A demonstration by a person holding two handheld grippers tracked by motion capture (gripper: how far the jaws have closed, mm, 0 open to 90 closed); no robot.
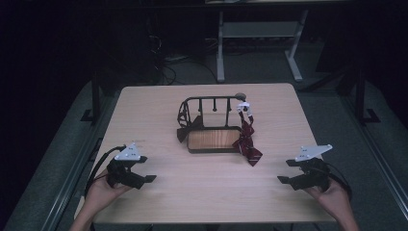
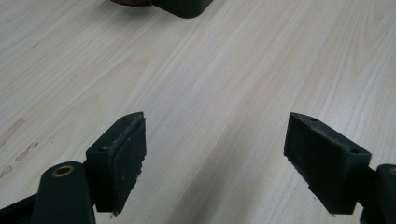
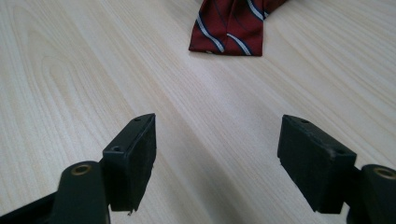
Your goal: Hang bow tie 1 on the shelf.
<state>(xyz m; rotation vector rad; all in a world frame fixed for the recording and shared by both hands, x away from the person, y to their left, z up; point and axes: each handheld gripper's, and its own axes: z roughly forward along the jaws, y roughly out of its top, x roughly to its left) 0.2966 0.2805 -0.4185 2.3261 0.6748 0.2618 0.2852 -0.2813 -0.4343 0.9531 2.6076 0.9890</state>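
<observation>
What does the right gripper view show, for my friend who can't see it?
The right gripper hangs open over a pale wooden table, with nothing between its two black jaws. Ahead of it, at the top of the picture, lies the end of a dark red tie with pale stripes.

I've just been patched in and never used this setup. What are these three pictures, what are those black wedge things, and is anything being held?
A person holds a two-jaw tool in each hand. The high view looks down on the table: left gripper, right gripper. The other two pictures come from cameras riding on each gripper; the black wedges are its own fingers. Both stand open and hold nothing. Mid-table is a black wire rack with a wooden base. A red striped tie hangs from its right end onto the table, and shows ahead of the right gripper.
</observation>
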